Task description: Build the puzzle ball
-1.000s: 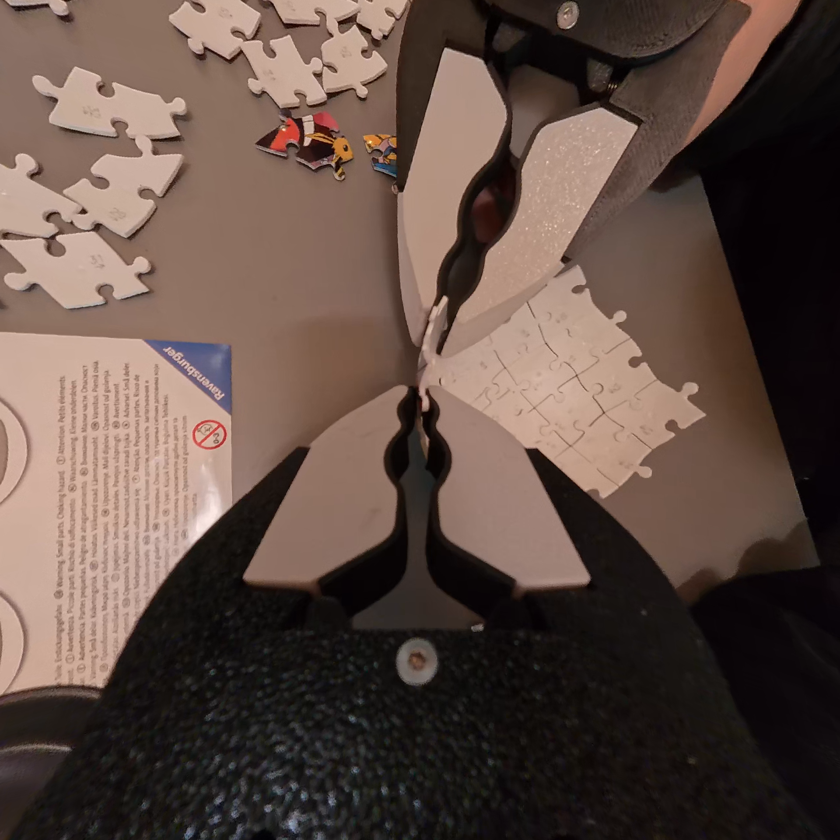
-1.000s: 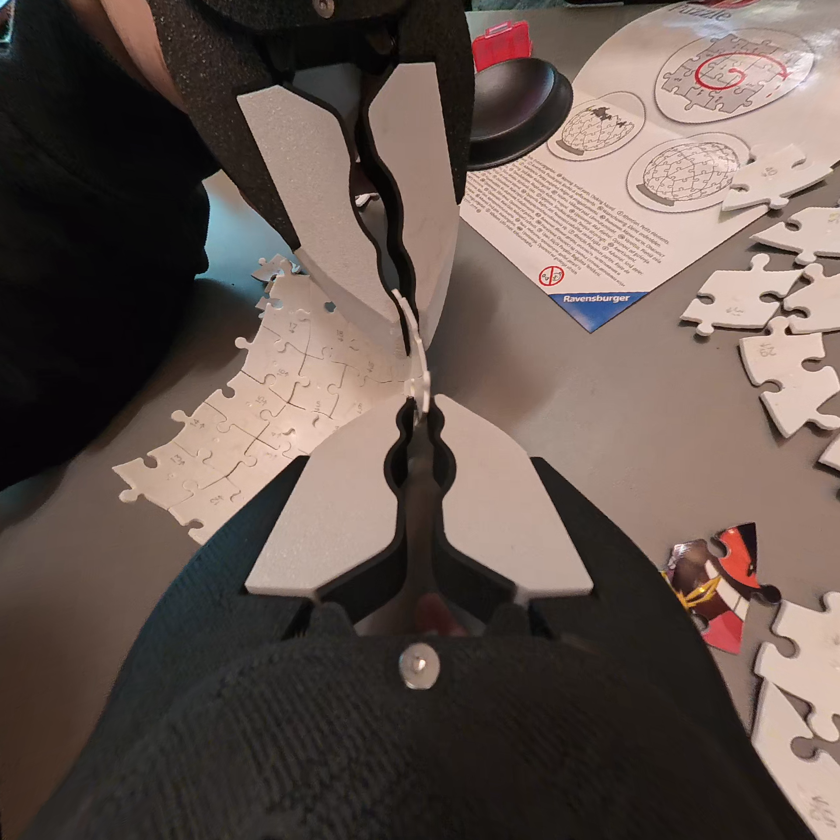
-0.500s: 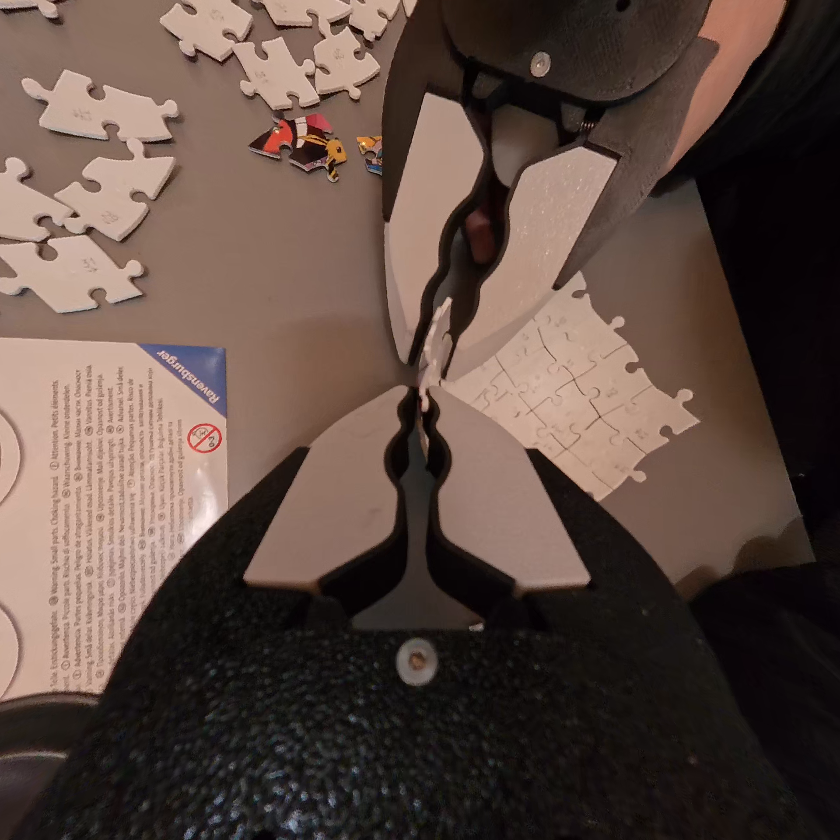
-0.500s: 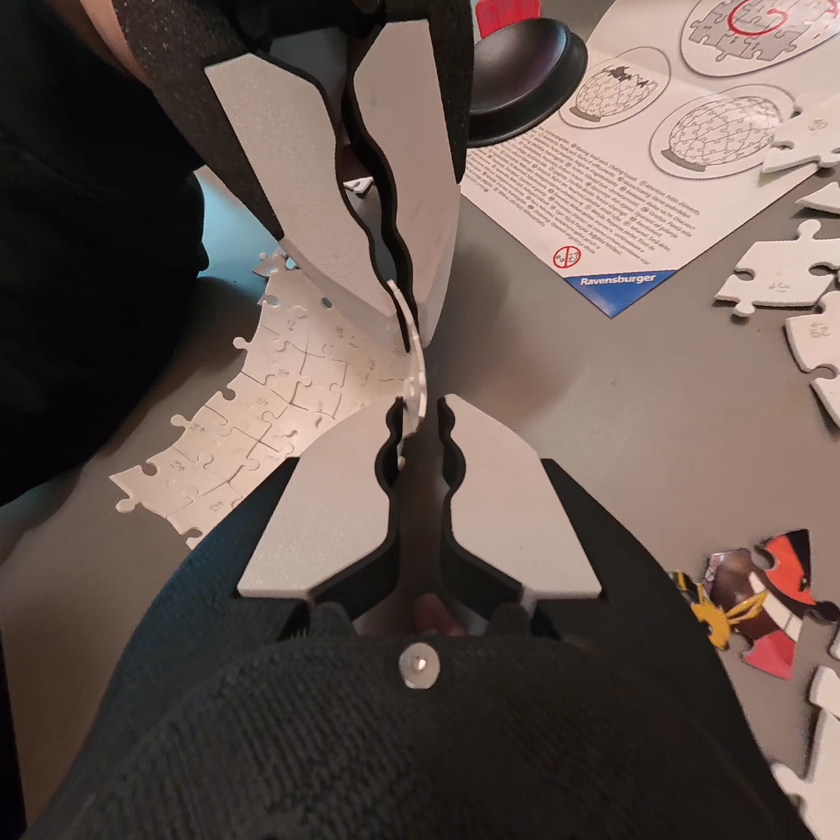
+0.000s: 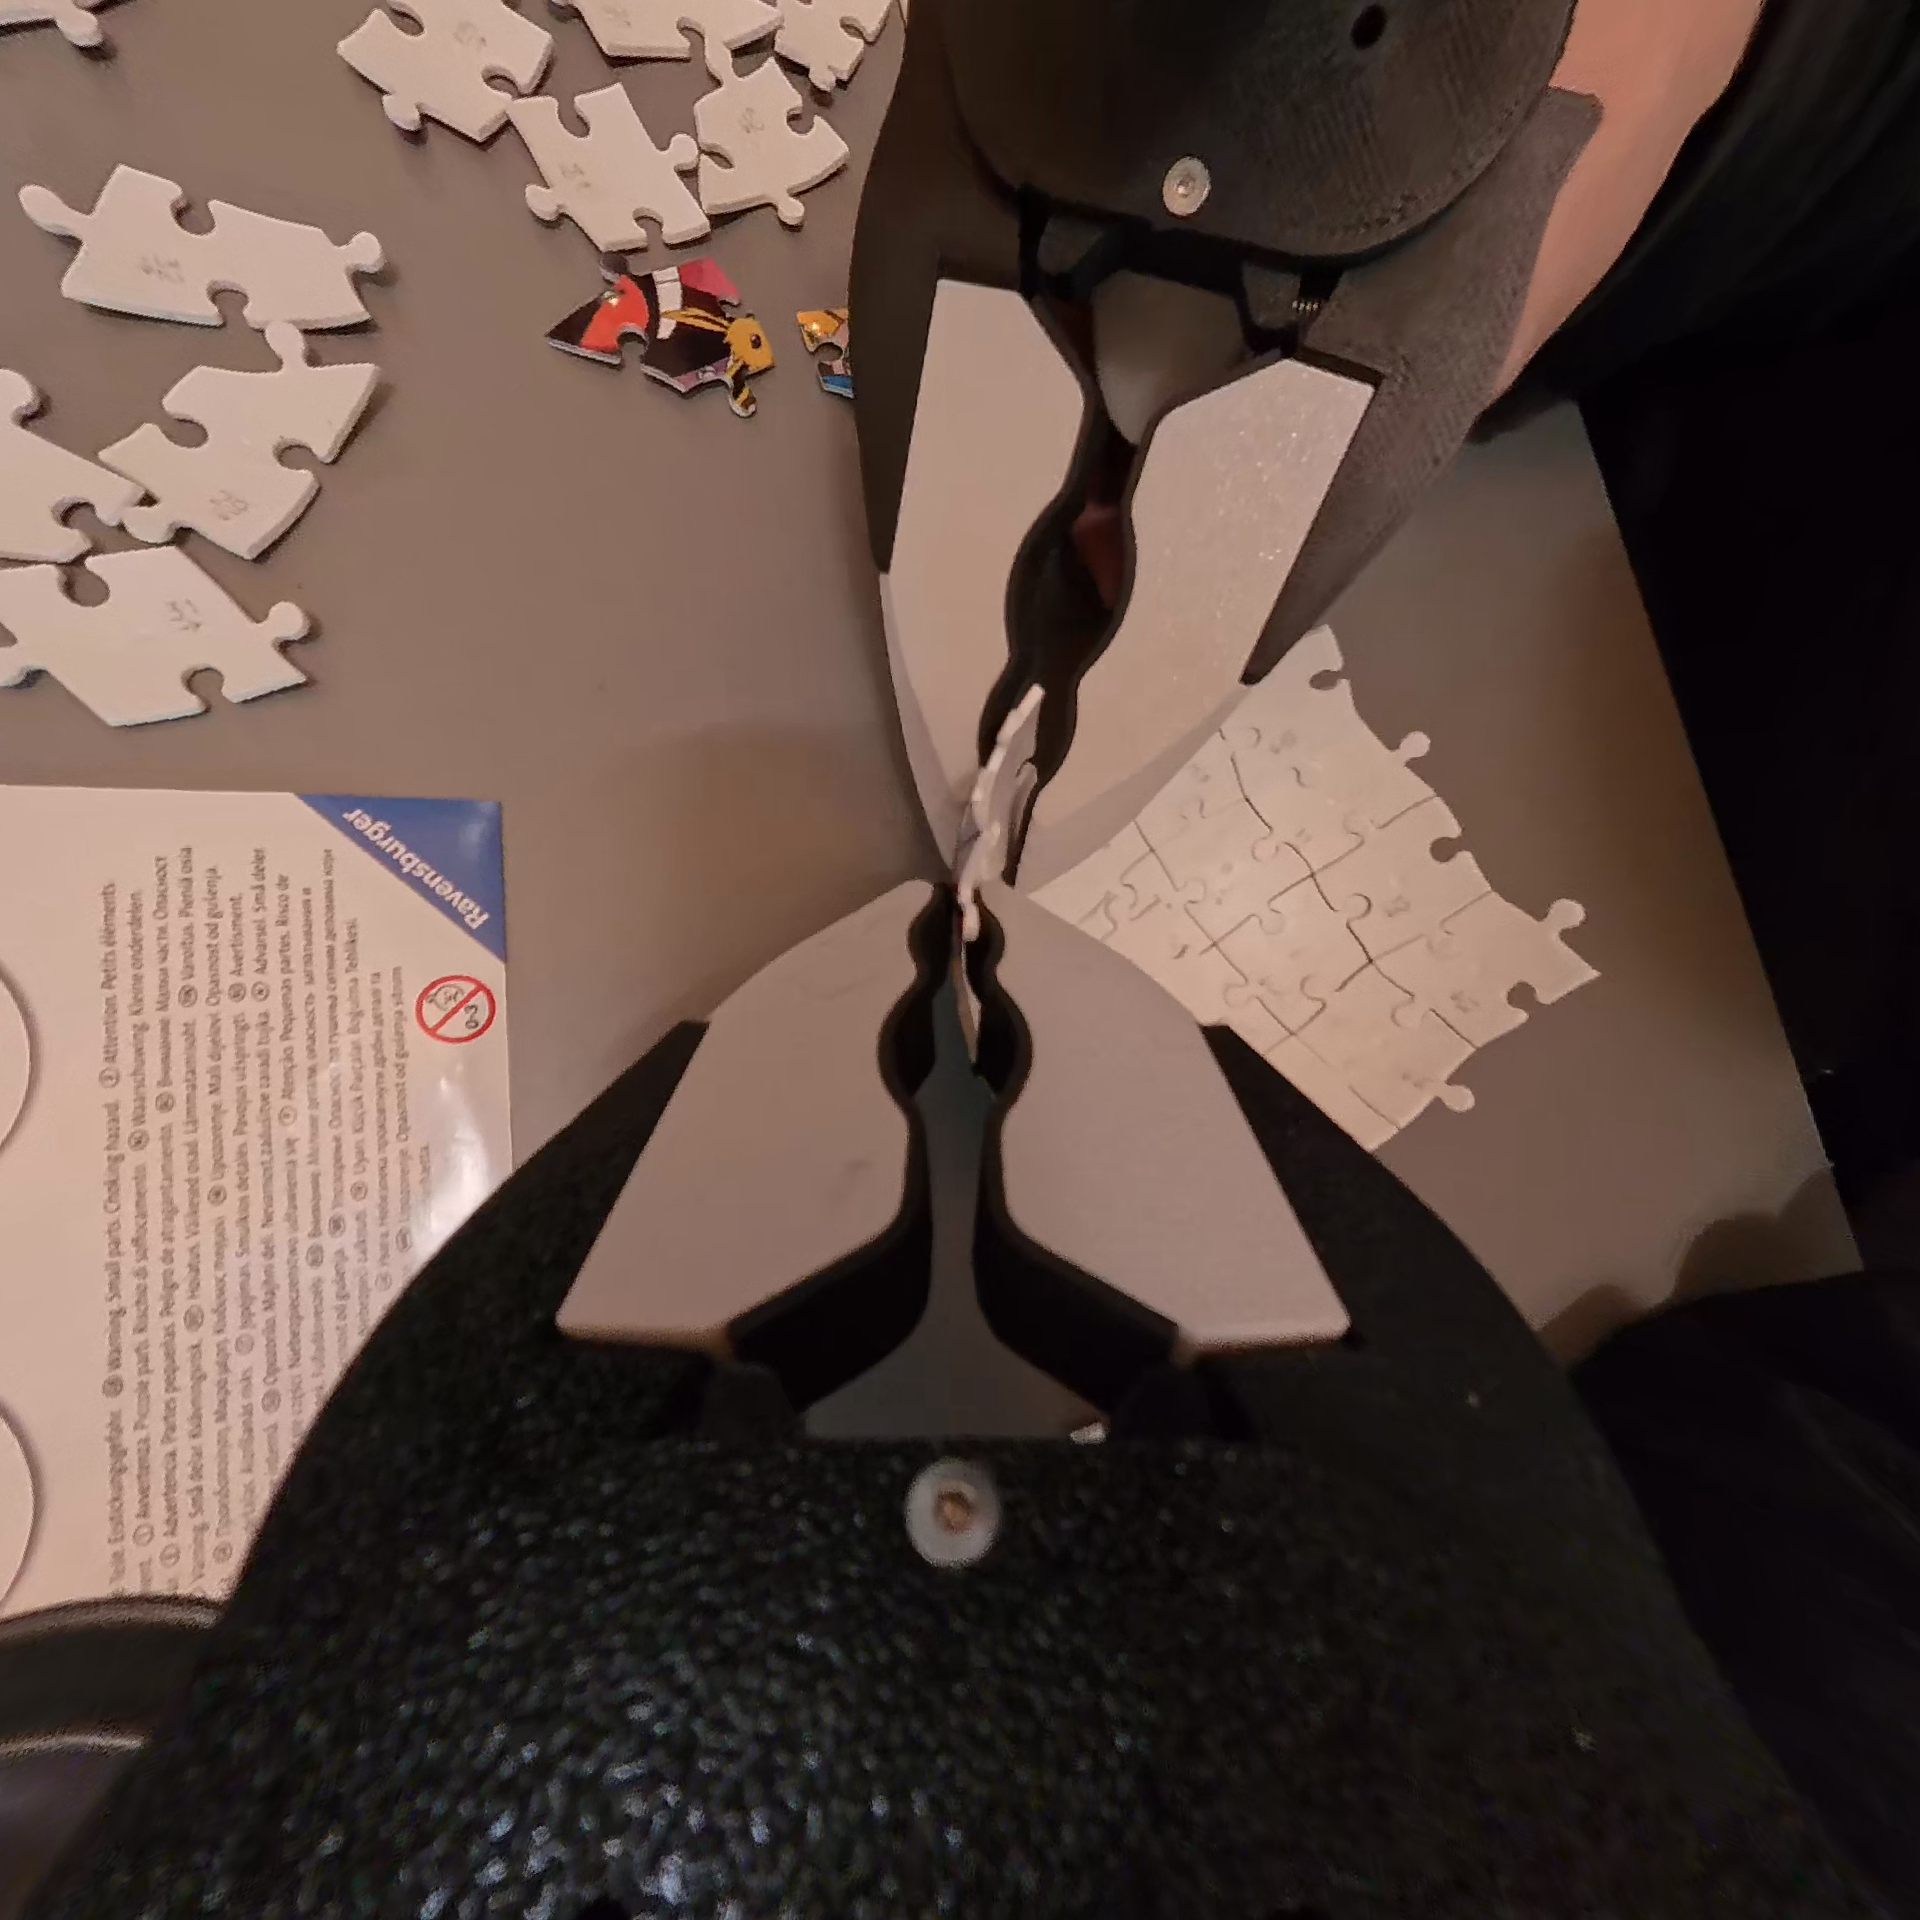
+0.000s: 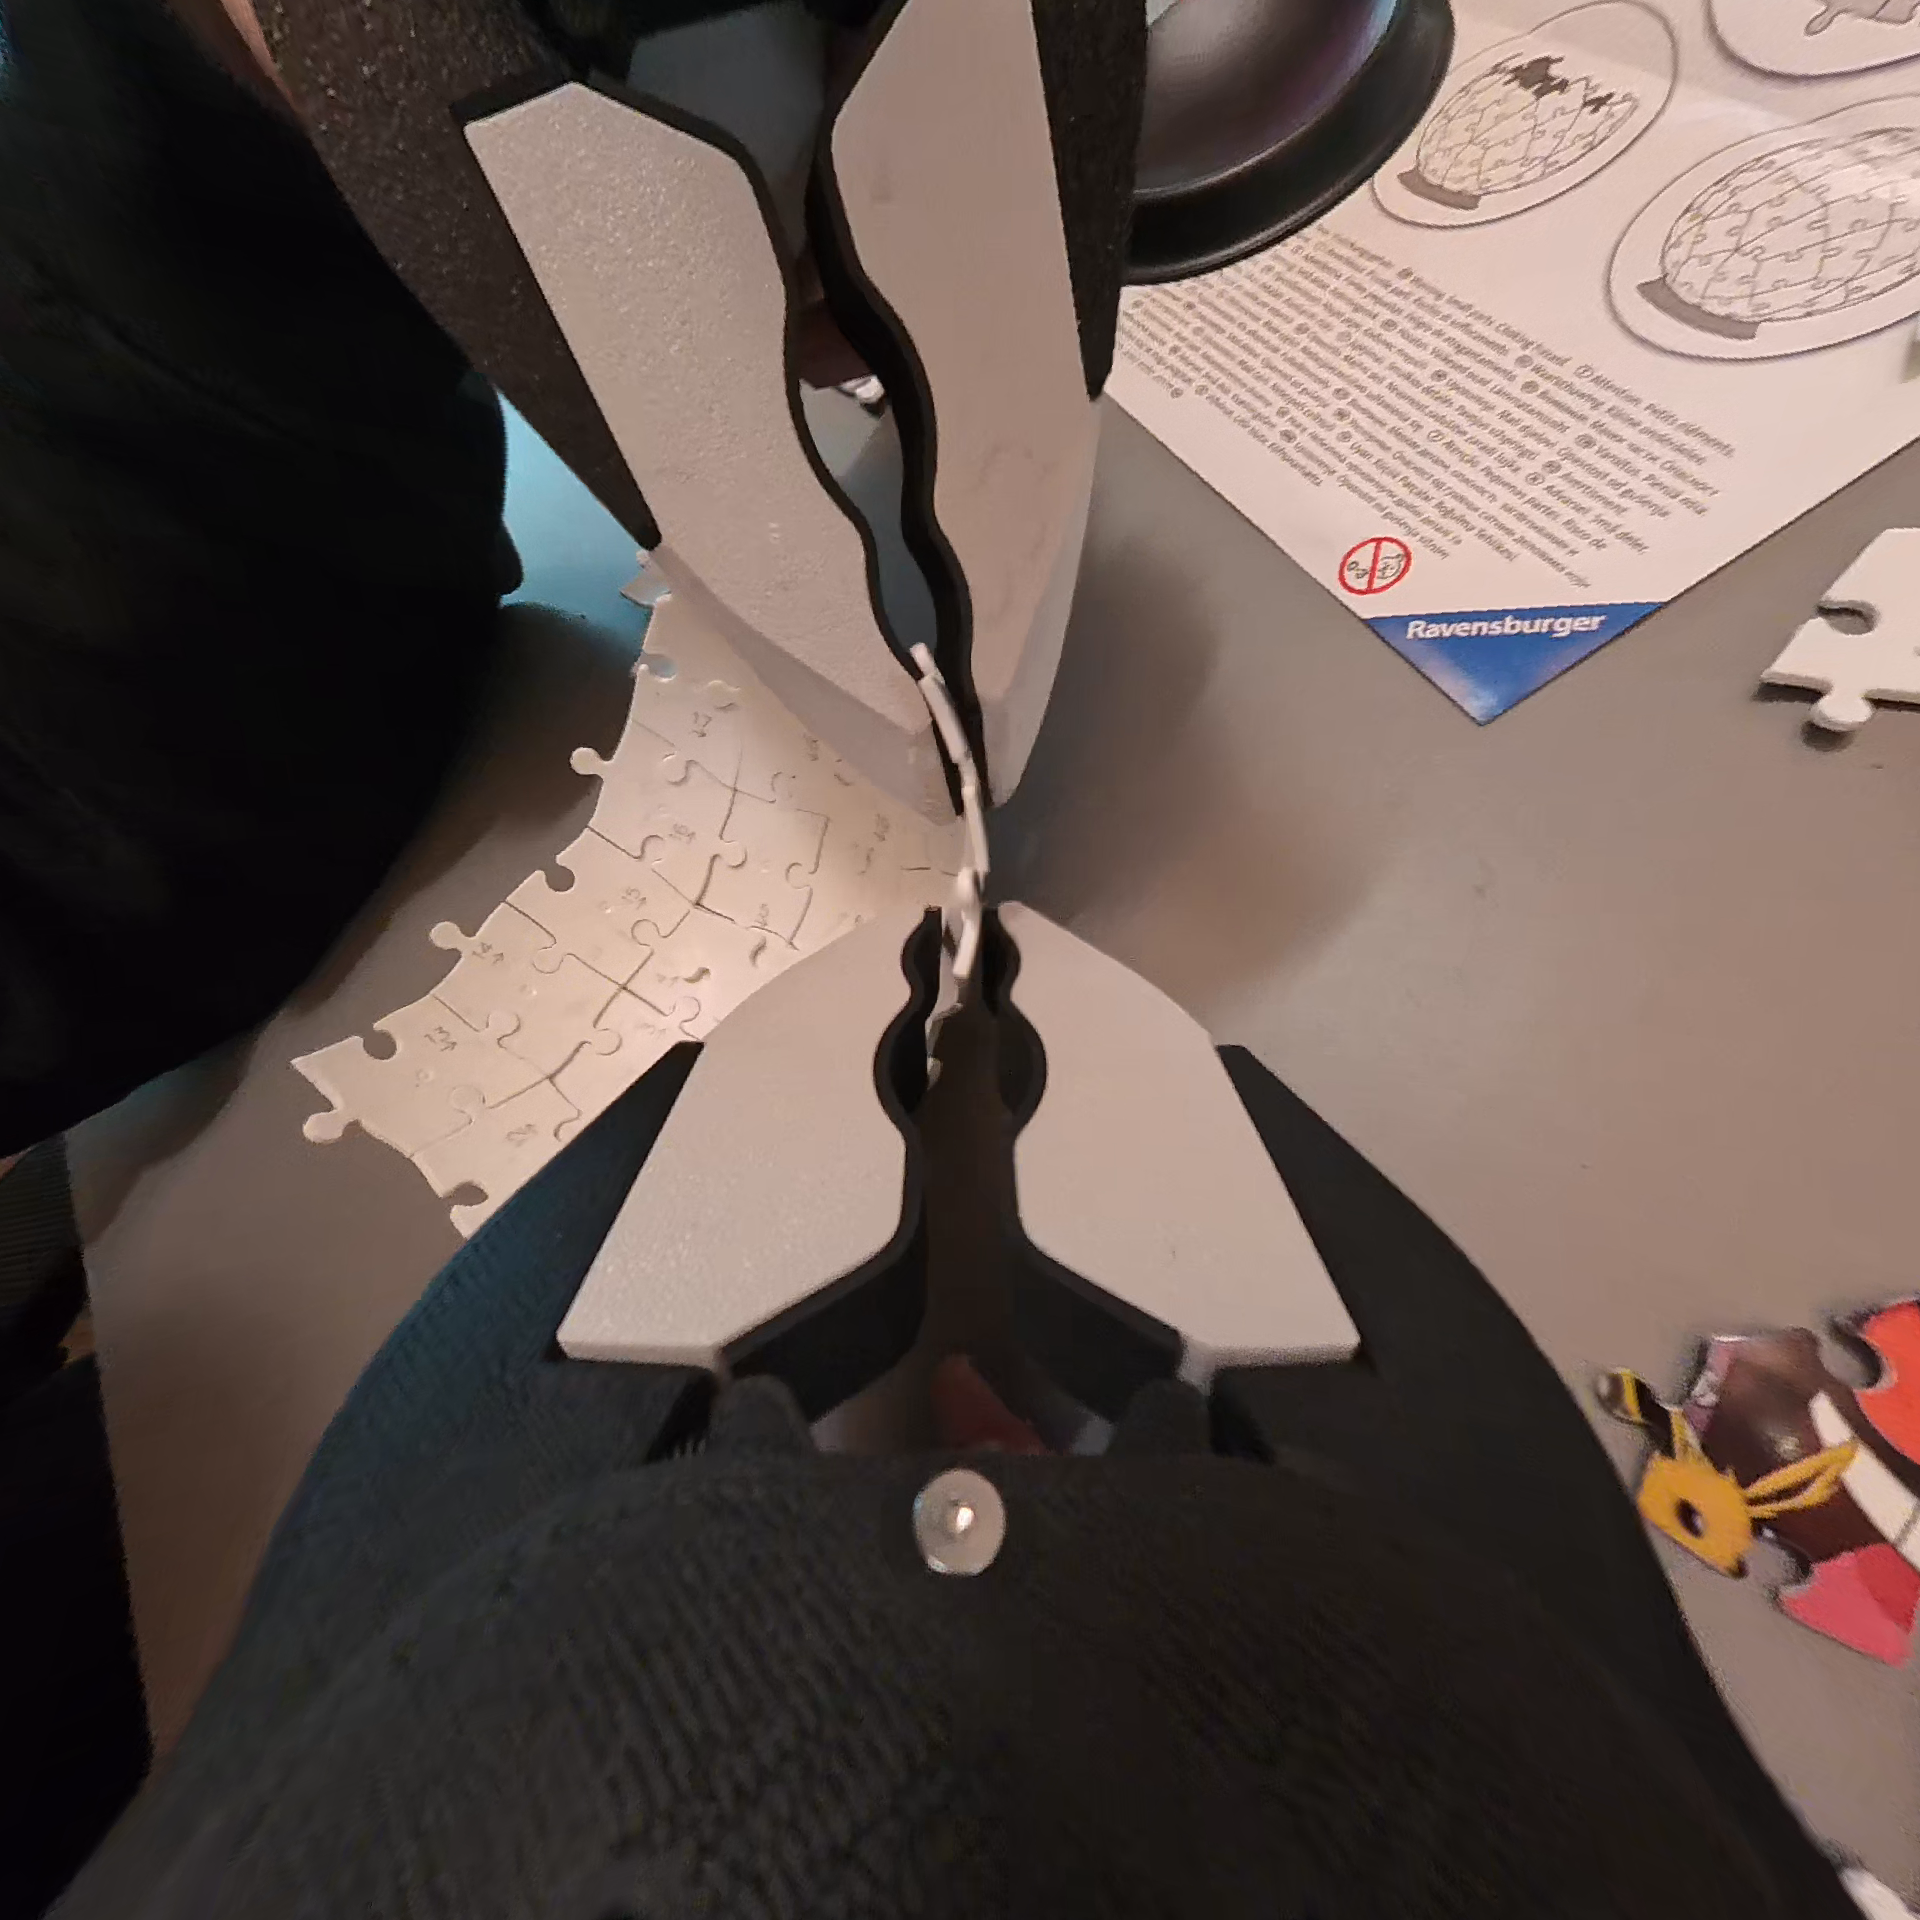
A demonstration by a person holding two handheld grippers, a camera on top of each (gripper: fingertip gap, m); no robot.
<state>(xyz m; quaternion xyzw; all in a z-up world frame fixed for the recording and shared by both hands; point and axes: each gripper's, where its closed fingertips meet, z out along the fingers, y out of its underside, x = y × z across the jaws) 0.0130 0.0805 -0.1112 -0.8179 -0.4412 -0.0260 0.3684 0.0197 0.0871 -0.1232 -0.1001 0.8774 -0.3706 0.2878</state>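
A curved white sheet of joined puzzle pieces (image 5: pixel 1330 914) lies face down on the grey table, with one edge lifted. It also shows in the right wrist view (image 6: pixel 644 904). Its lifted edge (image 6: pixel 961 831) runs edge-on between the two grippers, which face each other tip to tip. My left gripper (image 5: pixel 966 920) is shut on that edge (image 5: pixel 1003 769); in the right wrist view it comes in from the top (image 6: pixel 951 769). My right gripper (image 6: pixel 961 925) pinches the same edge from the other side; in the left wrist view it comes in from the top (image 5: pixel 992 821).
Several loose white pieces (image 5: pixel 208 270) lie at the far left, one also in the right wrist view (image 6: pixel 1849 644). Coloured face-up pieces (image 5: pixel 675 332) (image 6: pixel 1787 1475) lie nearby. A printed instruction sheet (image 5: pixel 260 1039) (image 6: pixel 1507 364) and a black round stand (image 6: pixel 1268 135) are beside it. Dark sleeves border the table. Less than 4 cm separates the two grippers' tips.
My right gripper's jaws stood wider half a second ago and have closed again on the lifted edge. The two grippers have drawn a little closer. The sheet stays in place.
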